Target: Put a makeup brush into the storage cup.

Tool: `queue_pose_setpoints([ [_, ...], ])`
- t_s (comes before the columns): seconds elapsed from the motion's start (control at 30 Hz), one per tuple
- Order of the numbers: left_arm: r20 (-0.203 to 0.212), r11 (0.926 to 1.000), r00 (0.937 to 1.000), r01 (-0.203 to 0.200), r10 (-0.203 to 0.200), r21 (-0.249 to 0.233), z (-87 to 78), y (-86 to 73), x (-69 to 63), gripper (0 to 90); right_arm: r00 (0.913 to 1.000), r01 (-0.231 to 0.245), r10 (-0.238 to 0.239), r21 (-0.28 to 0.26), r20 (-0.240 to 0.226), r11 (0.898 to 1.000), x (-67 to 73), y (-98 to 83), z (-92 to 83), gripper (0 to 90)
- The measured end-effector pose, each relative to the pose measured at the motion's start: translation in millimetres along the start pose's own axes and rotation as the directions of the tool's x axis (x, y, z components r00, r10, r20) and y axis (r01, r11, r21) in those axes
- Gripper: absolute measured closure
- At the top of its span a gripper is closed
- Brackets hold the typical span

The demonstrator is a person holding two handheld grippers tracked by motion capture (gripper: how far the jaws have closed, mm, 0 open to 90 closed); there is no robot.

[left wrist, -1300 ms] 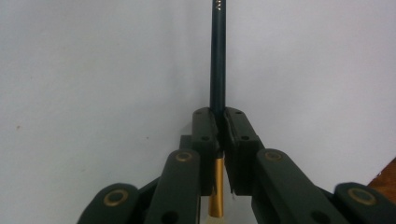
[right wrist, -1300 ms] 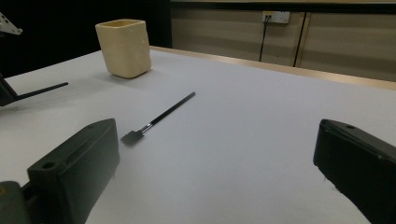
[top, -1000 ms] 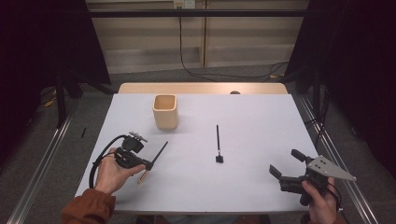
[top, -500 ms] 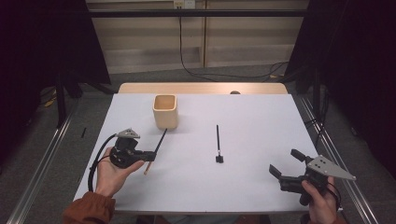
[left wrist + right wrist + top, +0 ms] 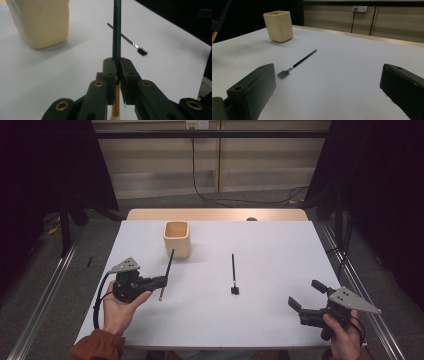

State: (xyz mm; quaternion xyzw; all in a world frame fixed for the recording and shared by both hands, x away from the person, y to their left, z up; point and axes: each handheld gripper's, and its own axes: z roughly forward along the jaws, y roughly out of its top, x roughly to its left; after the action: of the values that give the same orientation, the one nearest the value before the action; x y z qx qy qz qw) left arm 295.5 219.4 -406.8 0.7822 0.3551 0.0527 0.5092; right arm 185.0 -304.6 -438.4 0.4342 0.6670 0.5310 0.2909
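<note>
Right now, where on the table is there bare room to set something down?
The widest free patch lies right of the flat black brush, reaching the table's right edge, behind the open right tool. The near middle strip between the two tools is bare too. It is crowded on the left, where the left tool holds a dark brush just before the beige cup.

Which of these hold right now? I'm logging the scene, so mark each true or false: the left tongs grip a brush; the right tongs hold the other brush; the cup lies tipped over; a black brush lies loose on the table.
The left tongs grip a brush: true.
The right tongs hold the other brush: false, they stand open and empty.
The cup lies tipped over: false, it stands upright.
A black brush lies loose on the table: true.
</note>
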Motion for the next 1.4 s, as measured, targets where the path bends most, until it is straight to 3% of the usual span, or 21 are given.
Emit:
queue_pose_setpoints([
  [0.07, 0.001, 0.9983, 1.0000, -0.006, 0.006, -0.058, -4.3, -0.5, -1.0, 83.7, 1.0000, 0.001, -0.001, -0.002, -0.001, 1.000, 0.0, -0.1, -0.4, 0.0],
  [0.1, 0.001, 0.9983, 1.0000, -0.006, 0.006, -0.058, -4.3, -0.5, -1.0, 83.7, 1.0000, 0.001, -0.001, -0.002, -0.001, 1.000, 0.0, -0.1, -0.4, 0.0],
  [0.2, 0.011, 0.9929, 0.9998, -0.015, 0.016, -0.118, -7.2, -0.5, -2.2, 83.7, 1.0000, -0.003, 0.003, -0.006, -0.002, 1.000, 0.2, 0.1, -0.5, 0.0],
  [0.27, 0.037, 0.9878, 0.9989, -0.023, 0.029, -0.154, -9.2, 0.3, -3.3, 83.6, 1.0000, -0.007, 0.007, -0.008, 0.000, 1.000, 0.8, 0.1, -0.6, 0.0],
  [0.4, 0.045, 0.9838, 0.9982, -0.032, 0.041, -0.176, -10.3, 0.5, -5.8, 83.6, 1.0000, 0.003, -0.003, -0.009, -0.001, 1.000, 0.5, -0.1, -1.1, 0.0],
  [0.7, 0.091, 0.9785, 0.9914, -0.075, 0.094, -0.192, -6.8, 0.6, -19.4, 83.6, 1.0000, 0.005, -0.005, -0.011, -0.005, 1.000, 1.7, 0.2, -1.4, 0.0],
  [0.9, 0.143, 0.9726, 0.9782, -0.120, 0.150, -0.199, -1.0, 6.5, -35.2, 83.6, 1.0000, -0.003, 0.002, -0.013, -0.008, 1.000, 1.8, 0.6, -0.2, 0.0],
  [1.4, 0.182, 0.9693, 0.9657, -0.149, 0.185, -0.195, 16.9, 15.1, -52.6, 83.6, 0.9998, -0.004, 0.004, -0.007, -0.020, 1.000, 2.1, 1.3, 4.1, 0.0],
])
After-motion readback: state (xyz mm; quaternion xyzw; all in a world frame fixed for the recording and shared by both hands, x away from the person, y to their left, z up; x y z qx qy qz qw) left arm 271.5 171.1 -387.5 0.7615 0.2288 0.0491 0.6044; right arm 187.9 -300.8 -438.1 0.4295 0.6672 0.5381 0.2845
